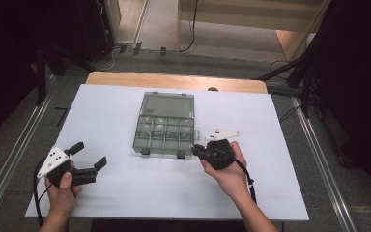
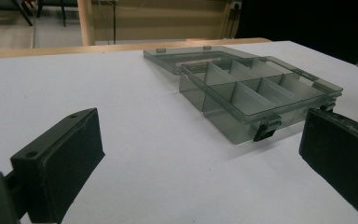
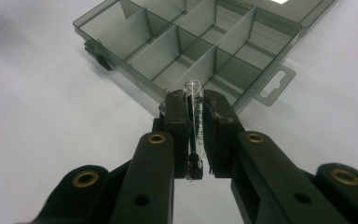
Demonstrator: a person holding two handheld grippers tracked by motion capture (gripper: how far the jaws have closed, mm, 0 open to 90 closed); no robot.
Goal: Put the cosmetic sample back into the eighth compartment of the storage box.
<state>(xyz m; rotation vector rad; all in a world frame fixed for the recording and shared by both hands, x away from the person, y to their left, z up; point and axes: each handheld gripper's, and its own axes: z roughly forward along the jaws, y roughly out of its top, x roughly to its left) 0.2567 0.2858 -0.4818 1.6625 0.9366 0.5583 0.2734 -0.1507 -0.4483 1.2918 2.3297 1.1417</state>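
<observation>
R gripper (image 3: pixel 195 100) has jaws nearly closed on a small clear tube (image 3: pixel 193 93), held just at the near right edge of the open compartment box (image 1: pixel 165 126) mid-table. L gripper (image 1: pixel 88 155) w/ jaws wide apart, holding nothing, well apart from box on white table (image 1: pixel 111 188).

We count: one clear compartment box (image 1: pixel 165 124), lid open flat; eight compartments in tray, two rows of four; two latches on front edge. Two grippers: left gripper (image 1: pixel 88 155), right gripper (image 1: pixel 197 149). One small clear tube (image 3: pixel 193 100). Two hands. One table (image 1: pixel 111 111).
</observation>
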